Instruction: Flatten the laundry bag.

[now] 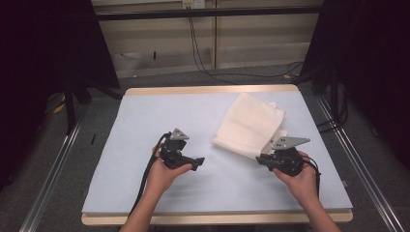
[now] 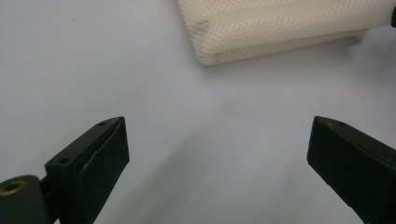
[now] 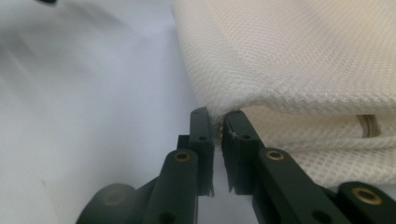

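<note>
High view: folded towel lies right of centre on the table; right gripper at its near corner, left gripper apart on bare mat.
Left gripper view: jaws spread wide, empty; towel ahead, likely next grab.
Right gripper view: jaws pinching the towel's top-layer corner, probably to peel it open.

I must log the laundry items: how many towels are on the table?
1. A folded cream towel lies on the table, at its far right part; the right tongs pinch its near edge. Layers underneath may hide another.
</note>
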Action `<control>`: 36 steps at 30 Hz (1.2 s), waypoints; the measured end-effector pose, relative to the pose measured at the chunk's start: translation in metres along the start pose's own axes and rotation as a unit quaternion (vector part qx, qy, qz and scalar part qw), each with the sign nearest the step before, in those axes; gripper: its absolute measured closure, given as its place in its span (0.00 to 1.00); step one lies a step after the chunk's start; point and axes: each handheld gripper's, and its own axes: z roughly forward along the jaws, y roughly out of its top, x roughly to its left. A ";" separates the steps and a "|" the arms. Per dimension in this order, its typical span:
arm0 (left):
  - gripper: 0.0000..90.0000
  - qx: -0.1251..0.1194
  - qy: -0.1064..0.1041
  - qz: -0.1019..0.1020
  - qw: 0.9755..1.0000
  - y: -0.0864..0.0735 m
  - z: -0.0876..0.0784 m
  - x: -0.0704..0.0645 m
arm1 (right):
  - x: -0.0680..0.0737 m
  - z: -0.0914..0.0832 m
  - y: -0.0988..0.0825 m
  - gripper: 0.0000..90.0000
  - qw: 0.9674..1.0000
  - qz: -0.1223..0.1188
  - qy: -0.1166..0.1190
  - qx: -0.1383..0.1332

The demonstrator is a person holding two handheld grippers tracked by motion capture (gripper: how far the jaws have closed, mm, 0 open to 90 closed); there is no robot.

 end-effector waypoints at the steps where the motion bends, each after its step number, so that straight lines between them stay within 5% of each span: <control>1: 0.06 -0.002 -0.006 0.002 1.000 0.002 0.003 -0.002 | 0.000 0.001 0.002 0.94 1.000 0.001 0.005 0.000; 14: 0.02 -0.017 -0.051 0.037 0.998 0.020 0.025 -0.022 | 0.010 -0.003 0.014 0.94 0.999 -0.018 0.030 -0.012; 19: 0.04 -0.026 -0.044 0.065 0.997 0.026 0.030 -0.029 | 0.012 -0.004 0.019 0.94 0.999 -0.023 0.033 -0.017; 36: 0.18 -0.039 -0.044 0.096 0.994 0.042 0.049 -0.039 | 0.015 0.000 0.027 0.94 0.998 -0.031 0.056 -0.016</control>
